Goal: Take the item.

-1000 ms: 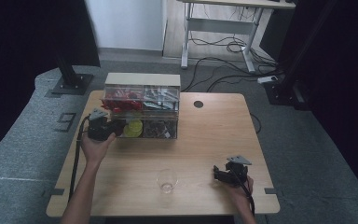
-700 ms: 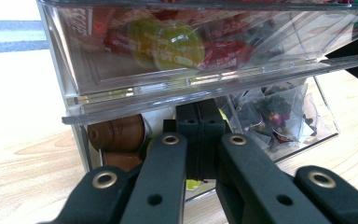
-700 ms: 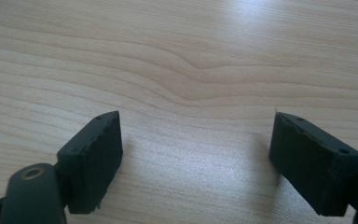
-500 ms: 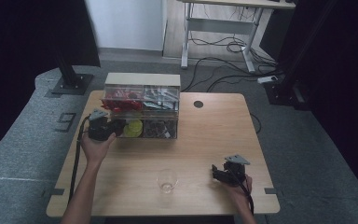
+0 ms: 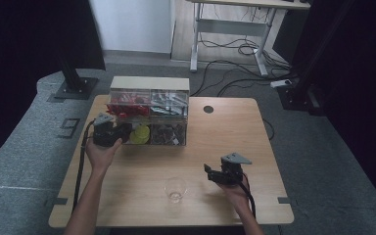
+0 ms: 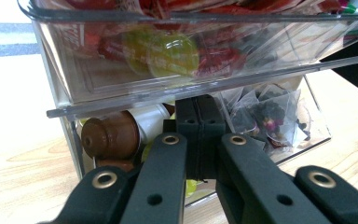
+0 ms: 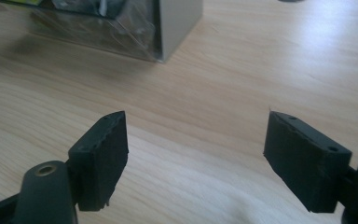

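Right gripper (image 7: 196, 158) seen along its own two black jaws, which stand wide apart with nothing between them, low over the pale wooden desk (image 7: 242, 79). Their inner faces are flat and rough-edged. Farther off, at upper left, stands the corner of a clear-walled organiser box (image 7: 135, 28) with a grey side panel; its contents are blurred and dark.

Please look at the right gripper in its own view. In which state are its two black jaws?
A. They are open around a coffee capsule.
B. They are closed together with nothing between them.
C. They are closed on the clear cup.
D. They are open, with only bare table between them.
D: in the right gripper view the right gripper has its jaws set wide apart, and between them shows just the bare wood of the table.
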